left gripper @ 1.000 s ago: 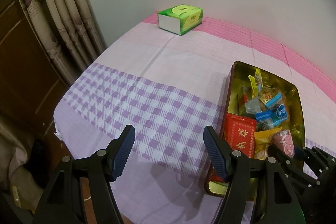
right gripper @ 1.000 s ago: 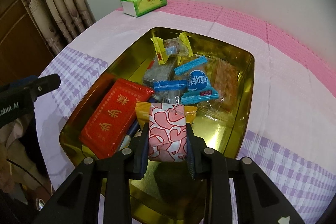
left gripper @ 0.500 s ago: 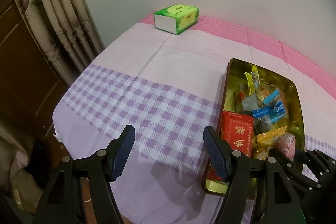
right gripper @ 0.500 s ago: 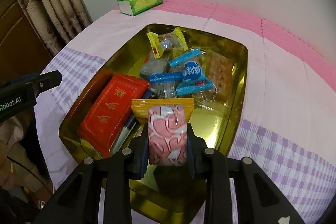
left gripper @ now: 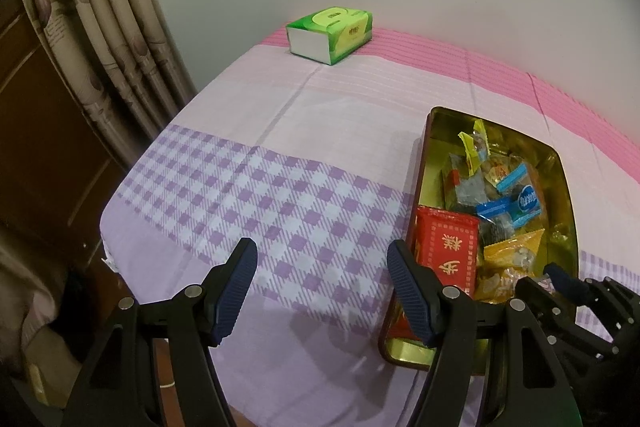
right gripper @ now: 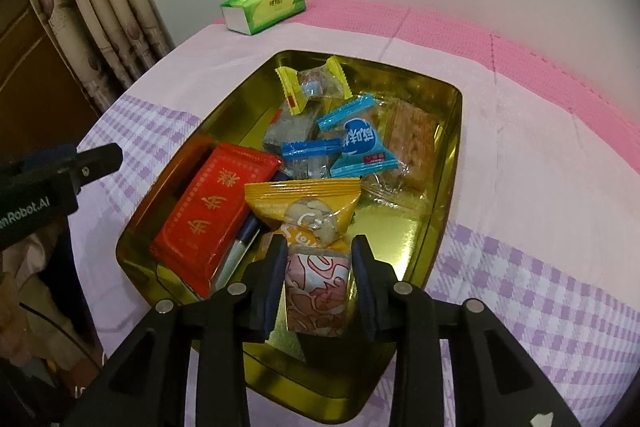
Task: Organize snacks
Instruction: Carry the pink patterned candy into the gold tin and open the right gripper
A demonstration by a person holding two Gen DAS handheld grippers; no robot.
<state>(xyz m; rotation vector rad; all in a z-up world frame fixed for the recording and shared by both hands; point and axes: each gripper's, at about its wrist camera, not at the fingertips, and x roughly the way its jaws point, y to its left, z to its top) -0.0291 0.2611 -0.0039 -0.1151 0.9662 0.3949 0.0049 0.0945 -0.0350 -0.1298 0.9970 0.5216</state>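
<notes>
At the far left edge of the table the curtain (left gripper: pixel 116 39) is hanging down, and the green tissue box (left gripper: pixel 330 34) is sitting near the far left corner, on the pink band of the tablecloth (left gripper: pixel 280 187). My left gripper (left gripper: pixel 322 281) is hovering over the purple checks near the front edge, its jaws standing well apart with nothing between them. To its right the gold tin (right gripper: pixel 448 195) is lying on the cloth, nearer the front edge than the back. Inside it, along its left wall, the red packet (right gripper: pixel 208 215) is resting flat with a pen (right gripper: pixel 242 247) tucked against its right side; towards the far end the yellow-ended sweet (right gripper: pixel 312 87) is lying above two blue-wrapped snacks (right gripper: pixel 356 147), and a clear-wrapped biscuit (right gripper: pixel 412 143) is leaning at the right wall. The yellow snack bag (right gripper: pixel 308 203) is sitting in the middle, just beyond my right gripper (right gripper: pixel 318 259). That gripper is over the near end of the tin, its jaws opening, with the pink-patterned snack (right gripper: pixel 316 287) upright between them; a sliver of gap is showing at the right pad, and I cannot tell whether the left pad is touching the wrapper.
</notes>
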